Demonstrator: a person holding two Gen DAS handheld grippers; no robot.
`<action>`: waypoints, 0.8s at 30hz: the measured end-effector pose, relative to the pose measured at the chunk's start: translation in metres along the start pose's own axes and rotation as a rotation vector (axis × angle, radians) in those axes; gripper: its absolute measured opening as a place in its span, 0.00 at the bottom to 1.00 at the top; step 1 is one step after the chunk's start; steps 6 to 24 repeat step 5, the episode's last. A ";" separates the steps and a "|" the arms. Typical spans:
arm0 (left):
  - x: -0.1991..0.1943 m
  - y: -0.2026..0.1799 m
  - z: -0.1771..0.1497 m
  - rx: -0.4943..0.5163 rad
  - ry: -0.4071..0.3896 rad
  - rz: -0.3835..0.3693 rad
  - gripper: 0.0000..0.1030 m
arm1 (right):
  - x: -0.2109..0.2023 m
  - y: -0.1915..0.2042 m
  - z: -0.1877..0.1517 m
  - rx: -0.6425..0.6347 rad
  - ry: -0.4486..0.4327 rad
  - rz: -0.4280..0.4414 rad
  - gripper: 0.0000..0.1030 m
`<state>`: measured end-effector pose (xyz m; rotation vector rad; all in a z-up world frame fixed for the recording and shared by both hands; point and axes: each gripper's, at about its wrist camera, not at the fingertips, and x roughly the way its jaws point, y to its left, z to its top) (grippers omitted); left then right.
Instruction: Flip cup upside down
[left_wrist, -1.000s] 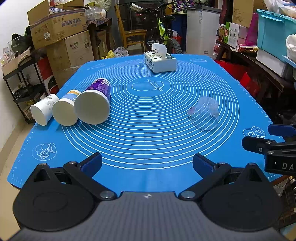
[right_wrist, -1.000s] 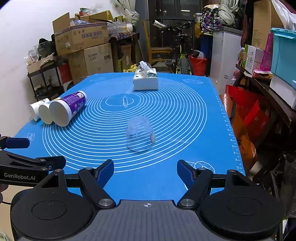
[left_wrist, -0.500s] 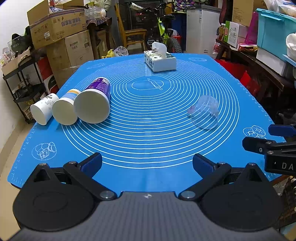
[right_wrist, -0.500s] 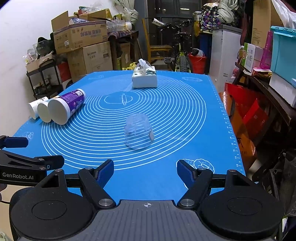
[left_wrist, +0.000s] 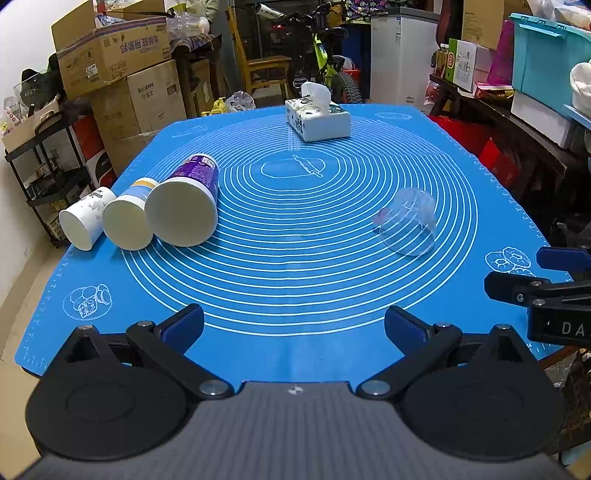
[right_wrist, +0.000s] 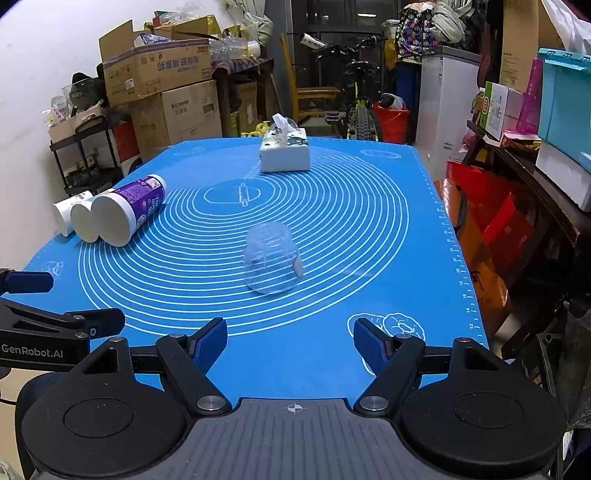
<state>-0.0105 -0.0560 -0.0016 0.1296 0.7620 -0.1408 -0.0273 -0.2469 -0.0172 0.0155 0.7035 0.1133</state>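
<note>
While both grippers' jaws gape empty, a clear cup lies on the blue mat amid stacked boxes.

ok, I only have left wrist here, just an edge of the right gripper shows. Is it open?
Observer: Yes. The right gripper has its fingers spread wide, with nothing between them.
Operator: Cup lined up with it?
Observer: Nearly. The clear cup lies on its side on the blue mat, ahead of the fingers, slightly left of their centre line and apart from them.
Operator: Any marking on my gripper from that side?
Observer: The left gripper reads GenRobot.AI on its side.
</note>
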 end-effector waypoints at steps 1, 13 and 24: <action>0.000 0.000 0.000 0.000 0.000 -0.001 1.00 | 0.000 0.000 0.000 0.000 0.001 0.000 0.77; 0.001 -0.001 0.001 0.005 0.001 0.001 1.00 | 0.002 0.000 0.000 0.001 0.006 -0.001 0.78; 0.001 -0.001 0.001 0.005 0.001 0.001 1.00 | 0.002 0.000 0.000 0.001 0.006 -0.001 0.78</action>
